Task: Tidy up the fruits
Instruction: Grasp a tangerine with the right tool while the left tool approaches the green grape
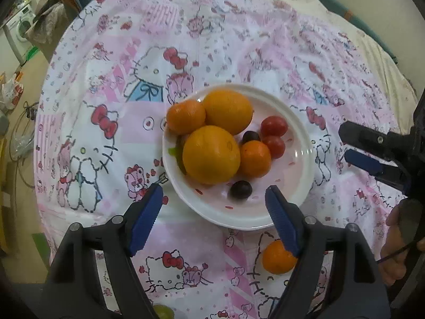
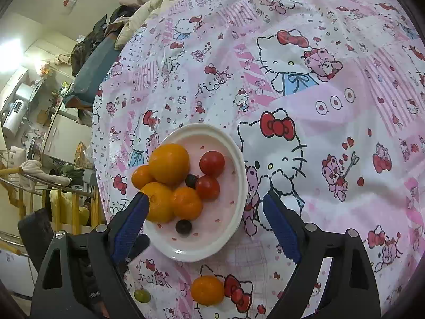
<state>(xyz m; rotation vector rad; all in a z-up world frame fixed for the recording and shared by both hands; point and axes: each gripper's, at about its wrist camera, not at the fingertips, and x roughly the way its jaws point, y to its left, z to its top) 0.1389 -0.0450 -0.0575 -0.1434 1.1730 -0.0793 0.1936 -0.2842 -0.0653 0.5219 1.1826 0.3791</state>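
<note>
A white plate on the pink cartoon tablecloth holds several oranges, two red tomatoes and two dark grapes. A loose small orange lies on the cloth in front of the plate, below my left gripper's right finger. A green grape lies at the bottom edge. My left gripper is open and empty above the plate's near rim. My right gripper is open and empty over the plate; it also shows in the left wrist view. The loose orange and green grape lie below it.
The tablecloth covers a round table. A washing machine and clutter stand on the floor at the left. A blue cushion and piled clothes lie past the table's far edge. A hand holds the right gripper.
</note>
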